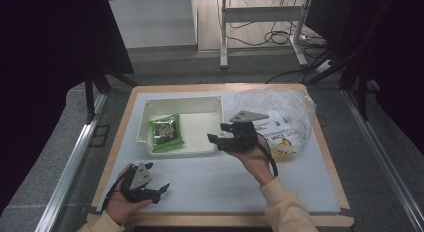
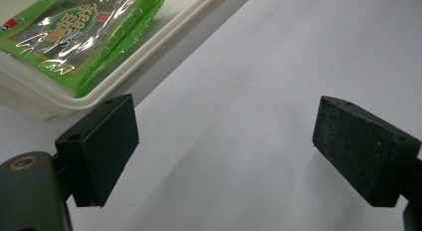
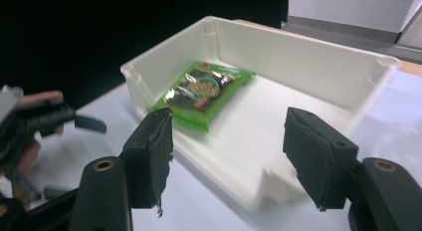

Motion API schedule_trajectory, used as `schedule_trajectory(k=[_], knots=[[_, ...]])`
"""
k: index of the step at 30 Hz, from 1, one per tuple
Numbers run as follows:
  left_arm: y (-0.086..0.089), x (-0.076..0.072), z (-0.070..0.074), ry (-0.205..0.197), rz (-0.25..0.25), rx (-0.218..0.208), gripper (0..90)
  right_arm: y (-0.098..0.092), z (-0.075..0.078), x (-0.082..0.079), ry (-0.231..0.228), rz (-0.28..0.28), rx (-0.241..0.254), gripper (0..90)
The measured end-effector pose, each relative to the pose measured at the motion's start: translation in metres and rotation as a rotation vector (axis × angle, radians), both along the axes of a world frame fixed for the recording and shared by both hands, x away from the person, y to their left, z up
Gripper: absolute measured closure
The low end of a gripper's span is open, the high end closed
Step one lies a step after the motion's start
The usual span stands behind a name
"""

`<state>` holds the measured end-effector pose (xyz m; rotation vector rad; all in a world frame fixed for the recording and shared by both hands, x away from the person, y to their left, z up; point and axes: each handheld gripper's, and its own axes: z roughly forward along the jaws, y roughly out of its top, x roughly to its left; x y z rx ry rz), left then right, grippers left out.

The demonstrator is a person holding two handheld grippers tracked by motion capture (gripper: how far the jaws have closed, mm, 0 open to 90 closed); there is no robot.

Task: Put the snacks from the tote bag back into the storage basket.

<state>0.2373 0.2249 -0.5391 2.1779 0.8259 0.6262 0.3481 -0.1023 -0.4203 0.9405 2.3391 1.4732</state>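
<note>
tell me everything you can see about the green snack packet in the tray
The green snack packet is a flat, sealed pouch of glossy plastic film, bright green at the edges with a dark printed centre panel. It lies flat on the floor of the white tray, toward its left side. Only the tray floor touches it; both grippers are apart from it.

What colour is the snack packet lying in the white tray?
Bright green with a dark centre panel; the snack packet shows best in the right gripper view.
</note>
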Motion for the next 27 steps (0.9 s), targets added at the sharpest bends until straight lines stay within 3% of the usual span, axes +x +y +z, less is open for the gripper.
schedule_trajectory(k=[7,12,13,18,27], knots=[[-0.001,0.0,0.0,0.0,0.0,0.004,10.8,-0.04,-0.012,-0.025,-0.025,-0.024,-0.029,36.2],[0.0,0.0,0.0,-0.001,0.003,-0.005,10.8,-0.054,-0.021,-0.034,-0.02,-0.035,-0.055,36.1],[0.0,0.0,0.0,0.0,0.001,-0.004,10.8,-0.06,-0.028,-0.034,-0.002,-0.041,-0.058,36.0],[0.0,0.0,0.0,0.0,0.004,-0.006,10.8,-0.064,-0.037,-0.033,0.024,-0.051,-0.072,35.8],[0.001,0.0,0.0,-0.003,0.004,-0.01,10.8,-0.061,-0.041,-0.031,0.034,-0.042,-0.076,34.6]])
